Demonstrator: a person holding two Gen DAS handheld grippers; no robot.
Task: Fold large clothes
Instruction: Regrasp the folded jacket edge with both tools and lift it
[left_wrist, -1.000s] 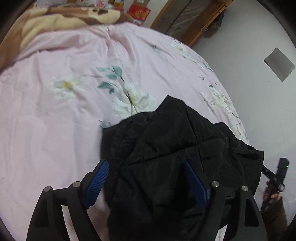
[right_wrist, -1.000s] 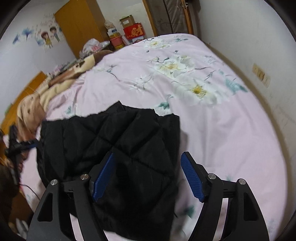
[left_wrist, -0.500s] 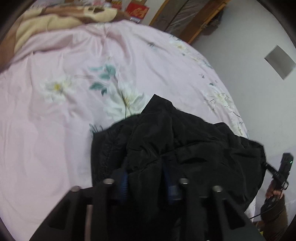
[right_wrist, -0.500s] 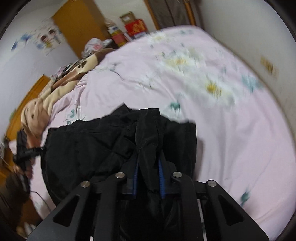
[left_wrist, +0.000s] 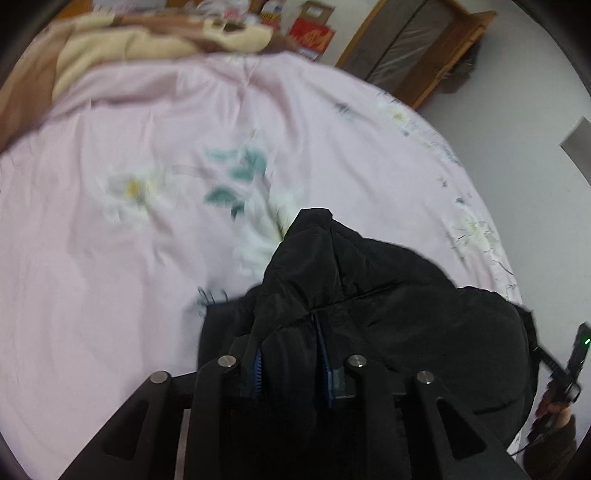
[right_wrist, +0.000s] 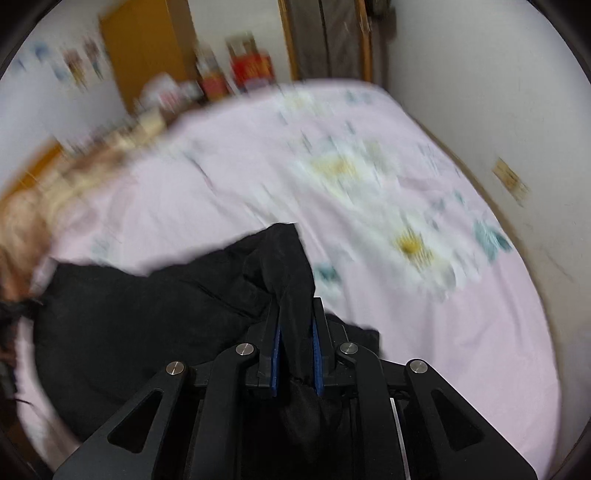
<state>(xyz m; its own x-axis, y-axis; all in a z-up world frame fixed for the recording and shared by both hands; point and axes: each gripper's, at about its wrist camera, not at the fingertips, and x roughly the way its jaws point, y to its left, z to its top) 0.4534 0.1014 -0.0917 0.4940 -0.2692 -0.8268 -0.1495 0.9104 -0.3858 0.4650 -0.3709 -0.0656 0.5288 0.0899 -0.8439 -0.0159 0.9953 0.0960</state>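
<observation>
Black quilted jacket (left_wrist: 399, 317) lying bunched on near part of pink floral quilt (left_wrist: 129, 258). Left gripper (left_wrist: 291, 354) pinching raised ridge of jacket fabric between blue pads; right gripper (right_wrist: 295, 354) clamping similar fold. Judgement: lifting near edge to fold. Doing it well: raising both grips level, keeping edge taut between them, carrying it forward evenly. Jacket bulk lying ahead of and under both grippers.
</observation>
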